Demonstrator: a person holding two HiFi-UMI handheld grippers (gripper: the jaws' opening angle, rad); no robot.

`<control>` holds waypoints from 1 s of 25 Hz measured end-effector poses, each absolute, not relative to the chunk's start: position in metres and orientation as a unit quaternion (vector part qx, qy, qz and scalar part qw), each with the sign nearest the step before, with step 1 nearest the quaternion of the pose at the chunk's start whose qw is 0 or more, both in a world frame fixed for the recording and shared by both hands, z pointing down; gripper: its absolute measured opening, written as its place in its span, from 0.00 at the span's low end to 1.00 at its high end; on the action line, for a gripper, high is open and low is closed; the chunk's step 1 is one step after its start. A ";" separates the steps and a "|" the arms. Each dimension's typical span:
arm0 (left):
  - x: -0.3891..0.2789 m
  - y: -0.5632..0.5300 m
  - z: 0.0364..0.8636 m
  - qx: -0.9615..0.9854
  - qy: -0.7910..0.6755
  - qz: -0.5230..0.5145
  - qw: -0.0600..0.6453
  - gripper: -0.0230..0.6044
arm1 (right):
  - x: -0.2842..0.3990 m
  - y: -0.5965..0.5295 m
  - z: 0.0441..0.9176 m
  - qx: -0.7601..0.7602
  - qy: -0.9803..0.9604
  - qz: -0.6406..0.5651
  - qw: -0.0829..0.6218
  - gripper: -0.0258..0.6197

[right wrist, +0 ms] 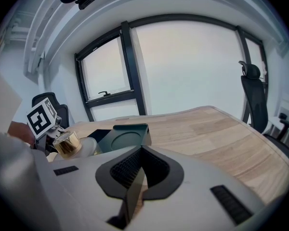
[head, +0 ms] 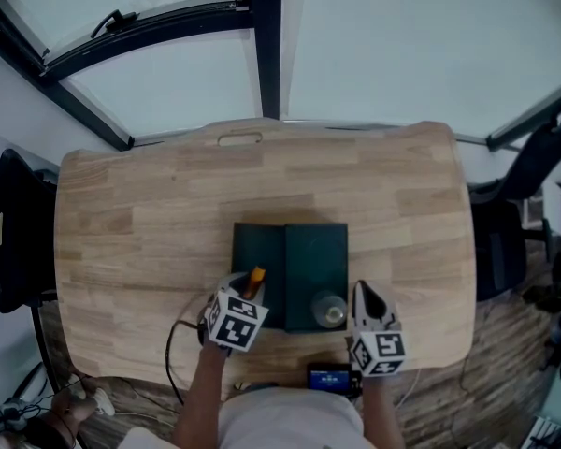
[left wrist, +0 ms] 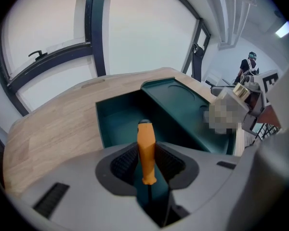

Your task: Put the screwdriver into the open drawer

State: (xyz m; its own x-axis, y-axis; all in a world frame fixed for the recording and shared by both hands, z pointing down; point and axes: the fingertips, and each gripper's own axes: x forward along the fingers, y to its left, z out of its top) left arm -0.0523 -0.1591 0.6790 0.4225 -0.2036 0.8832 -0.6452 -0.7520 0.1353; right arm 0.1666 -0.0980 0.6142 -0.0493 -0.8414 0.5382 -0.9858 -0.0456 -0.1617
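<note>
- Gold-capped bottle [head: 329,309] at green box's [head: 315,260] near edge, beside open drawer [left wrist: 116,119].
- Left hand-held gripper [left wrist: 145,162] clamps screwdriver [left wrist: 146,148]; long axis along the jaws, handle end forward over drawer.
- Right hand-held gripper [right wrist: 135,177] closed, empty.

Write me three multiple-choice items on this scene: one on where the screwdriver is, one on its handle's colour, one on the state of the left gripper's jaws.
1. Where is the screwdriver?
A. lying on the wooden table
B. held in the left gripper
C. held in the right gripper

2. What colour is its handle?
A. blue
B. black
C. orange

3. How do the left gripper's jaws stand?
A. closed on the handle
B. wide apart and empty
C. closed on a bottle

Key:
1 B, since the left gripper view shows the tool standing between that gripper's own jaws.
2 C, since the handle shows orange in both the head view and the left gripper view.
3 A, since the two jaws press the handle from both sides.
</note>
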 end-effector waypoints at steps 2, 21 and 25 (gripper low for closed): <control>-0.050 -0.158 0.680 0.809 -0.256 0.477 0.229 0.21 | 0.167 -0.098 0.615 0.675 -0.677 0.259 0.139 0.04; -0.050 -0.143 0.695 0.782 -0.226 0.529 0.239 0.21 | 0.165 -0.099 0.620 0.667 -0.681 0.267 0.141 0.04; -0.051 -0.143 0.696 0.778 -0.225 0.534 0.242 0.21 | 0.166 -0.097 0.621 0.666 -0.681 0.269 0.141 0.04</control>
